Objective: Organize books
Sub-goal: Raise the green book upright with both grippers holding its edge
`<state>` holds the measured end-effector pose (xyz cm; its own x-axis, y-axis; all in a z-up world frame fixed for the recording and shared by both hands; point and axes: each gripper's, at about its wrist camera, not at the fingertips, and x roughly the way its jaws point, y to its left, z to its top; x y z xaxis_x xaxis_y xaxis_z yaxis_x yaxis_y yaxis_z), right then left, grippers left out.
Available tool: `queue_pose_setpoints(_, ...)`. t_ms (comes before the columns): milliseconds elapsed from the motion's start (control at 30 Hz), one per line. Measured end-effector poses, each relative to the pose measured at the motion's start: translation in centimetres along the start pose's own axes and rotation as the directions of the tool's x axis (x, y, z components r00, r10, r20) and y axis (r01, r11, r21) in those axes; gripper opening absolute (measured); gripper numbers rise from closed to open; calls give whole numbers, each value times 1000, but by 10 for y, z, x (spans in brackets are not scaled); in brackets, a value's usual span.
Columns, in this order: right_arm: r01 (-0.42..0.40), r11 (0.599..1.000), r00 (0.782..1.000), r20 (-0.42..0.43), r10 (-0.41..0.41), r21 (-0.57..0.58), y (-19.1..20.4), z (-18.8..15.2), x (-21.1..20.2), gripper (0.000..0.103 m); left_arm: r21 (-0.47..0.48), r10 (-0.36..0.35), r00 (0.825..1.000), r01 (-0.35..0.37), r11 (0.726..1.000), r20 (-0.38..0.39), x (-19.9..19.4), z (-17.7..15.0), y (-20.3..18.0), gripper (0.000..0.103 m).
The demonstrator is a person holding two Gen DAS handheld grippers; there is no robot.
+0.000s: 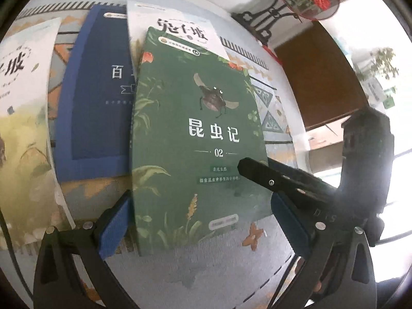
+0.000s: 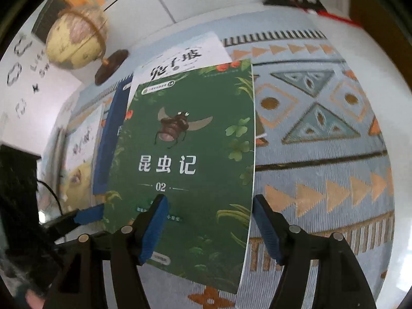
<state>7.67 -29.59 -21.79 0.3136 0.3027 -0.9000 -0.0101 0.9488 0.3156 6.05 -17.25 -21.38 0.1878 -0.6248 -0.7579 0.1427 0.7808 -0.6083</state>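
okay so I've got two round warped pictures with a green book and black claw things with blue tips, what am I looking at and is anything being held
No robot here: a person holds a two-finger gripper in each hand, and each gripper carries a fisheye camera looking along its fingers, hence the round warp. One picture is from the left gripper, the other from the right gripper.

On the patterned cloth lies a green book with a beetle on its cover. It overlaps a white book and a blue book; another pale book lies further left. A globe stands behind.

Both grippers are open, each straddling the green book's near end. The right one's finger rests over the cover. Nothing looks clamped yet.
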Motion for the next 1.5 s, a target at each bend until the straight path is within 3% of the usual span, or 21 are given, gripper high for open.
queue_pose_setpoints(100, -81, 994, 997, 15, 80, 74, -16, 0, -15, 52, -73, -103, 994, 105, 992, 27, -13, -1, 8, 102)
queue_pose_setpoints(133, -142, 984, 990, 36, 139, 106, -24, 0, -24, 49, -100, -174, 983, 179, 979, 59, -21, -1, 11, 102)
queue_pose_setpoints(200, -267, 950, 964, 52, 262, 160, -37, -1, -33, 48, -124, -250, 963, 262, 957, 103, -33, -1, 9, 102)
queue_pose_setpoints(300, -316, 929, 948, 30, 317, 193, -43, -4, -26, 48, -86, -251, 960, 263, 961, 125, -34, 2, -2, 102)
queue_pose_setpoints(367, -342, 915, 937, 10, 348, 212, -39, -7, -14, 49, -67, -214, 972, 221, 973, 99, -23, 5, -10, 102)
queue_pose_setpoints(567, -284, 946, 957, -9, 289, 155, -21, -12, 1, 47, -69, -125, 991, 129, 989, 57, 5, 4, 0, 101)
queue_pose_setpoints(633, -267, 956, 962, -28, 272, 125, -17, -8, 2, 47, -83, -151, 987, 156, 984, 55, 4, 5, 6, 101)
queue_pose_setpoints(700, -264, 958, 962, -40, 270, 113, -16, -7, 3, 48, -195, -255, 966, 259, 946, 47, 4, 6, 17, 101)
queue_pose_setpoints(733, -274, 955, 959, -44, 280, 114, -15, -7, 4, 53, -235, -291, 954, 299, 925, 68, 3, 7, 22, 101)
queue_pose_setpoints(800, -304, 942, 949, -45, 313, 140, -17, -5, 4, 59, -302, -379, 917, 399, 866, 126, -3, 12, 27, 101)
queue_pose_setpoints(867, -325, 932, 941, -47, 336, 161, -17, -2, 10, 64, -317, -409, 900, 436, 843, 150, -8, 16, 26, 101)
queue_pose_setpoints(933, -381, 902, 918, -32, 395, 203, -22, -1, 11, 77, -302, -416, 898, 439, 846, 141, -10, 21, 20, 101)
queue_pose_setpoints(1000, -446, 849, 885, 1, 465, 282, -33, 0, 14, 83, -300, -424, 897, 442, 845, 126, -8, 23, 15, 101)
queue_pose_setpoints(1133, -535, 727, 824, 77, 561, 430, -55, -1, 23, 83, -335, -456, 882, 467, 818, 115, 3, 24, 12, 101)
queue_pose_setpoints(1200, -526, 726, 830, 83, 551, 443, -57, 0, 23, 75, -333, -456, 883, 467, 819, 114, 5, 25, 8, 102)
queue_pose_setpoints(1267, -478, 762, 861, 63, 504, 437, -57, 0, 22, 50, -325, -455, 884, 464, 824, 108, 5, 26, 5, 102)
queue_pose_setpoints(1300, -456, 775, 873, 53, 484, 438, -58, 2, 24, 28, -317, -440, 892, 448, 836, 100, 5, 27, 3, 102)
queue_pose_setpoints(1400, -455, 757, 876, 85, 474, 469, -68, 0, 19, 19, -284, -377, 925, 373, 883, 44, 9, 26, -1, 102)
queue_pose_setpoints(1467, -415, 800, 904, 93, 418, 433, -61, 5, 10, 17, -245, -298, 955, 291, 925, 10, 12, 24, -5, 102)
queue_pose_setpoints(1500, -378, 842, 923, 85, 376, 386, -55, 10, 4, 16, -212, -247, 969, 240, 947, -7, 14, 22, -8, 102)
